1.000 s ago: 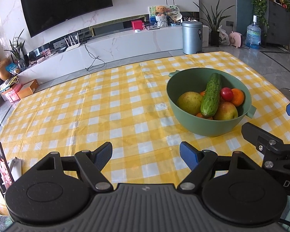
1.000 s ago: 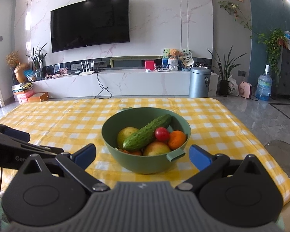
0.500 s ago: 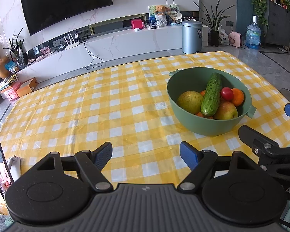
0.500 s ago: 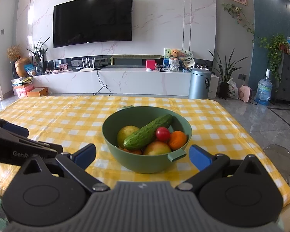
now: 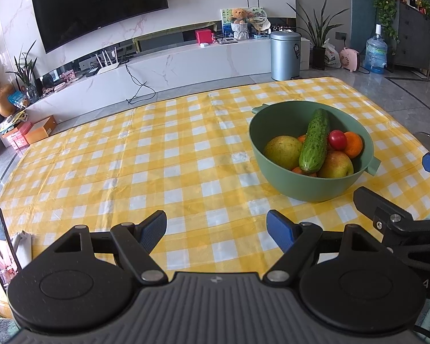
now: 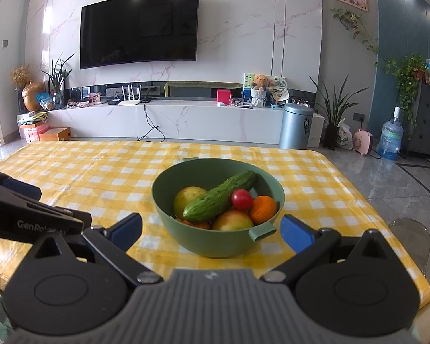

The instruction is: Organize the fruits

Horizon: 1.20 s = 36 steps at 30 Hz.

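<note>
The fruits sat heaped in a green bowl (image 6: 218,238) on the yellow-checked desk (image 5: 163,154), right of centre in the left wrist view and at centre in the right wrist view. A cucumber (image 6: 220,196) lay on top of the pile, the only long piece. In the right wrist view its long axis ran diagonally, the blunt near end low and left, the far end pointing up and right toward the bowl's back rim. In the left wrist view the cucumber (image 5: 314,141) stood nearly vertical in the frame. A yellow-green pear (image 6: 188,199) lay to its left, a small red tomato (image 6: 241,199) and an orange (image 6: 263,208) to its right, and an apple (image 6: 232,220) in front. The left claw (image 5: 216,228) hovered low over bare cloth at lower centre, its blue pads wide apart and empty. The right claw (image 6: 210,230) sat just before the bowl, its pads spread apart to either side of the bowl's near wall, holding nothing.
</note>
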### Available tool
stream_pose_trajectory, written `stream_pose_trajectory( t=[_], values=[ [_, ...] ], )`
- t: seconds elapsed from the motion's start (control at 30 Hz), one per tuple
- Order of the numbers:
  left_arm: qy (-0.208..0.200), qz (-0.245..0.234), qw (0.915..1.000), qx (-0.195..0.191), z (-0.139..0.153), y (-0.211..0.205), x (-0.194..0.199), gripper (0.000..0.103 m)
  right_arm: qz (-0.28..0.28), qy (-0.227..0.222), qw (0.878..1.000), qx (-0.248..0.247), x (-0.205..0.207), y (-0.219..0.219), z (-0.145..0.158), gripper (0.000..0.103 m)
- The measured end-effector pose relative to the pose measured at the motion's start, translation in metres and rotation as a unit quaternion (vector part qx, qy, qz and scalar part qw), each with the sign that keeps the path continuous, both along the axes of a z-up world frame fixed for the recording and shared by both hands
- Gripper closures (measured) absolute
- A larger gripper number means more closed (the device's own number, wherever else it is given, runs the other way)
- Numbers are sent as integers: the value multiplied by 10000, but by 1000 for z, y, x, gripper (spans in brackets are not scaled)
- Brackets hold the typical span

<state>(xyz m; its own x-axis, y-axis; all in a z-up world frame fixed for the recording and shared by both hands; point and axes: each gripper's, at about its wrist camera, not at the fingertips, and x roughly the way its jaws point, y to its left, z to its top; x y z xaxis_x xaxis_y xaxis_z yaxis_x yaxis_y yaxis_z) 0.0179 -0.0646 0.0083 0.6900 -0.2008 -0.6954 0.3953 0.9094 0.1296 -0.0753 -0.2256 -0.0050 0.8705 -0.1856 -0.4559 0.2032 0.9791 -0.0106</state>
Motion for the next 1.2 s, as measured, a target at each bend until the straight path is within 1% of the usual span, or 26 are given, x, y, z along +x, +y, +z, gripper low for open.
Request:
stream_pose_trajectory(
  t=[1.2],
  values=[
    [-49, 11, 10000, 33, 4, 3, -2, 10, 51, 30, 9999, -150, 0, 1, -1, 4]
  ],
)
